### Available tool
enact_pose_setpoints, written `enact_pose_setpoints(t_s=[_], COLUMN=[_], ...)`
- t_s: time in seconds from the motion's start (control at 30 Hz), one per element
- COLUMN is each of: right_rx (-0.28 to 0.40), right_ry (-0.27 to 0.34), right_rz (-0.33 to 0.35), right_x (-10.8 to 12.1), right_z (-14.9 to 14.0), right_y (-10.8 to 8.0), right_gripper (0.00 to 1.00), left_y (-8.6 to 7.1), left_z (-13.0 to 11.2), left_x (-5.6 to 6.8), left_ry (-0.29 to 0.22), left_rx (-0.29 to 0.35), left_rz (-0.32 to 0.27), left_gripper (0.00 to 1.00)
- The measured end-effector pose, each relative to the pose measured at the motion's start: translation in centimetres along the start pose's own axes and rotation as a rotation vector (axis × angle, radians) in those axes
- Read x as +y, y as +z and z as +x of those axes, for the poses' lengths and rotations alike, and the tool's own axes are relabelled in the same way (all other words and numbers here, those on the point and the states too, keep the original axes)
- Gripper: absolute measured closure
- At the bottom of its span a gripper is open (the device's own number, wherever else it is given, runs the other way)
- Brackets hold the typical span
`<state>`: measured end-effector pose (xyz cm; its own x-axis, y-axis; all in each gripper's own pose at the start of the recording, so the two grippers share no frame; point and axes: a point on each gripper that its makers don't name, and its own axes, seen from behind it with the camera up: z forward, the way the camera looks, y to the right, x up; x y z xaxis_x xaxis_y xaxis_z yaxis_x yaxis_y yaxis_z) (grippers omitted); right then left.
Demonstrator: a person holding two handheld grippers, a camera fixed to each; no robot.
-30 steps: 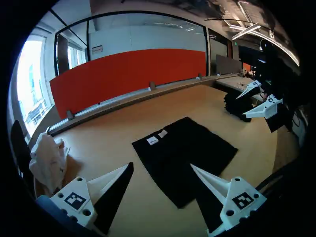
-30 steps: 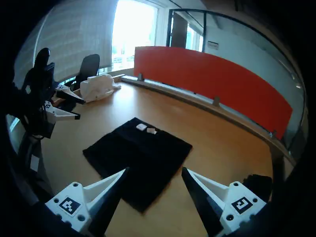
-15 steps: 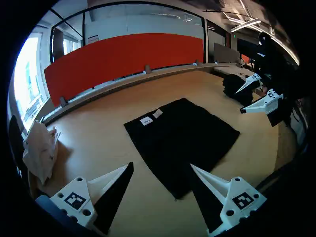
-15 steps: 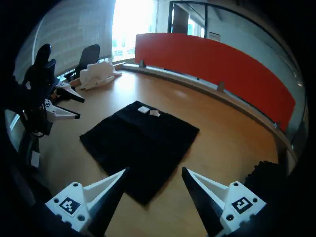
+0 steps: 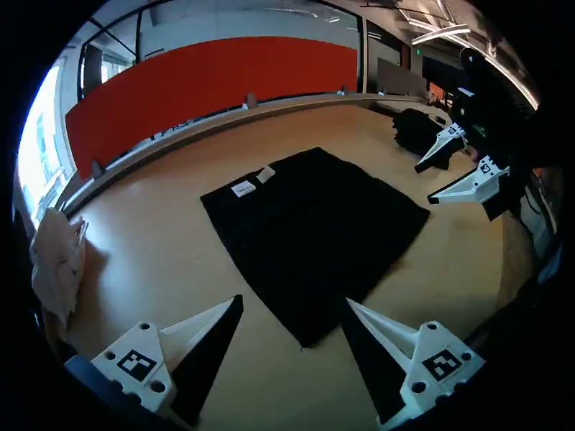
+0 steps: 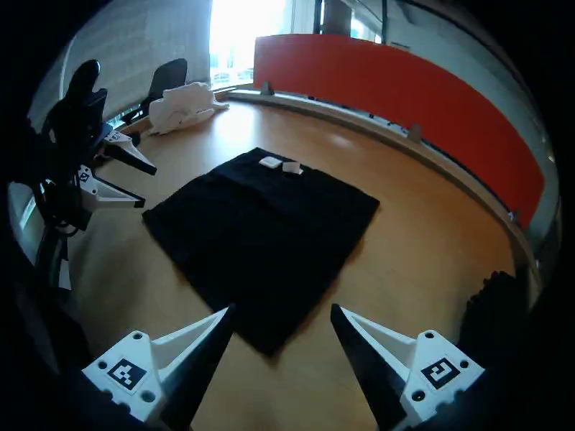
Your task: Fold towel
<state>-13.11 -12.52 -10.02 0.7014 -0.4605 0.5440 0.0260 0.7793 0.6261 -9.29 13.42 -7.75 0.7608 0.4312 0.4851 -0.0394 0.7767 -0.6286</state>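
1. The black towel lies spread flat on the wooden table. Two small white tags sit along its far edge.
2. The left gripper hangs above the table with its fingers spread wide and nothing between them. One corner of the towel lies just ahead of its fingertips.
3. The right gripper is spread wide too and empty. In the right gripper view another towel corner sits just ahead of its fingers.
4. Neither gripper touches the cloth, so the fold looks not yet begun. The step in hand seems to be reaching for the two near corners.
5. To do it well, each gripper should come down low and straddle its own corner. One finger needs to slide under the cloth before the fingers close.
6. The pinch should take one layer close to the corner tip, so the edge lifts straight instead of bunching.
7. Both corners should rise together and travel level toward the edge with the tags. Uneven lifting would probably skew the fold.
8. A pale heap of cloth and a dark pile lie well apart from the towel. Neither should get in the way.
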Motion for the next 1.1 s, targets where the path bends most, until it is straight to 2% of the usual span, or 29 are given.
enact_pose_setpoints(t_s=[0.47,1.1], right_rx=[-0.071,-0.103], right_ry=[-0.004,-0.021], right_rz=[0.025,0.039], right_x=[-0.4,-0.3], right_z=[-3.2,-4.6], right_y=[1.4,1.6], right_gripper=[0.0,0.0], left_y=[1.3,2.0], left_z=[-2.7,-4.5], left_x=[1.1,1.8], left_ry=[-0.01,0.007], left_rx=[-0.069,-0.125], left_rz=[-0.036,-0.054], left_gripper=[0.05,0.06])
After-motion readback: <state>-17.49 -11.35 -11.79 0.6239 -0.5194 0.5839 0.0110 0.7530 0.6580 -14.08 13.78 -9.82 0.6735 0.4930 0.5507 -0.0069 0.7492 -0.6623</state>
